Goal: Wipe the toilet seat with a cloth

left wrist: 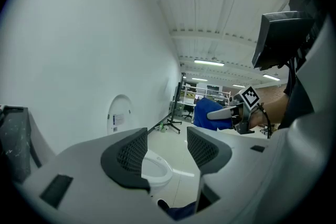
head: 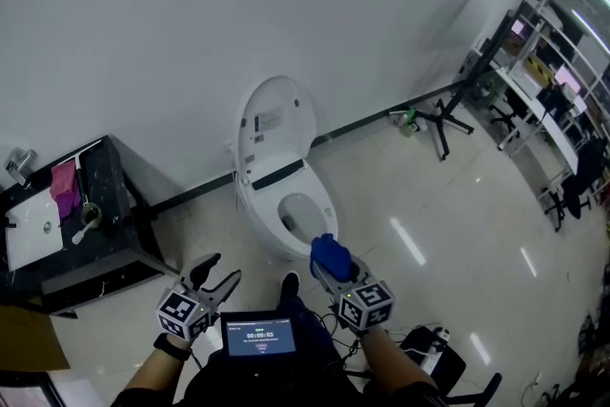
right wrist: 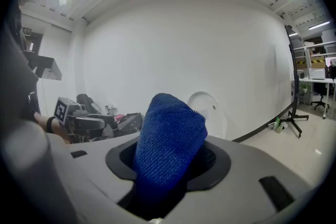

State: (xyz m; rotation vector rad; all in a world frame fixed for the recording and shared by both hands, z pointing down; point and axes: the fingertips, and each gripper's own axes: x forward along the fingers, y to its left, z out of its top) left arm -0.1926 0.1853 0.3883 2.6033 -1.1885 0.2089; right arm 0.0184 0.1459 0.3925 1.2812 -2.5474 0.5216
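A white toilet [head: 284,205] stands against the wall with its lid [head: 274,121] raised and its seat [head: 307,197] down. My right gripper [head: 329,264] hovers just in front of the bowl, shut on a folded blue cloth [head: 331,254] that sticks up between its jaws [right wrist: 167,136]. My left gripper [head: 215,279] is open and empty, lower left of the toilet. In the left gripper view the toilet [left wrist: 156,167] shows beyond the open pads [left wrist: 132,153], and the blue cloth [left wrist: 207,113] appears at the right.
A dark cabinet [head: 105,205] with a white sink [head: 33,229] and pink rag [head: 66,190] stands at the left. A tablet [head: 258,335] sits at my chest. A black stand [head: 444,121] and shelves [head: 538,100] lie far right. A shoe [head: 290,284] is by the toilet base.
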